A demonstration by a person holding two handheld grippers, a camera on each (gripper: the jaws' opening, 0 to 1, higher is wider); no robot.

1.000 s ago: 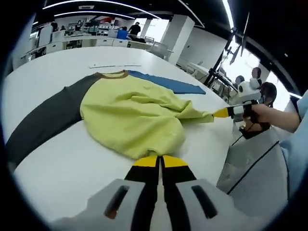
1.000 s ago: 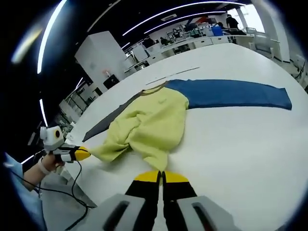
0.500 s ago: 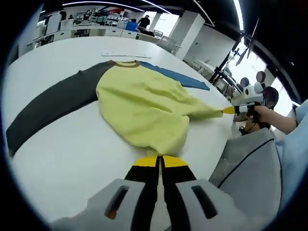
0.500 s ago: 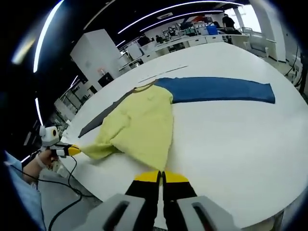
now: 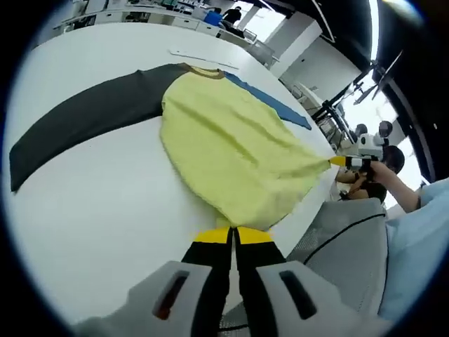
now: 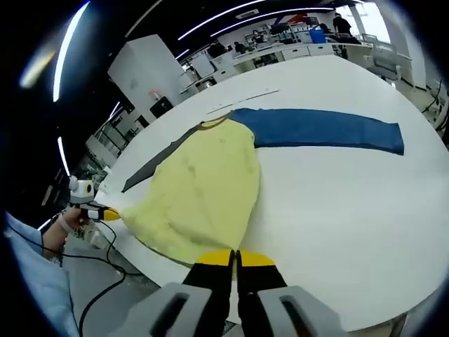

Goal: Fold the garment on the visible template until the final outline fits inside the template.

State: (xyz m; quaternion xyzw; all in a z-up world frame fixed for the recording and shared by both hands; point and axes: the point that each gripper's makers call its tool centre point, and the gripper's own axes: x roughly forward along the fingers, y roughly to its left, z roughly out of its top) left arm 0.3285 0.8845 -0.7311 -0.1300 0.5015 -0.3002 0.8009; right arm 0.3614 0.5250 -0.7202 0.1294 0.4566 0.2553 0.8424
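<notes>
Since a second ago I've pulled the bunched shirt (image 5: 231, 151) flat across the desk (image 5: 91, 203) (hem at the near edge). My left tongs (image 5: 233, 237) and right tongs (image 6: 235, 258) each pinch a hem corner.

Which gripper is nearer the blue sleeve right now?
Right. The right gripper grips the hem on the blue sleeve side; the left gripper holds the opposite hem corner, on the dark grey sleeve side.
</notes>
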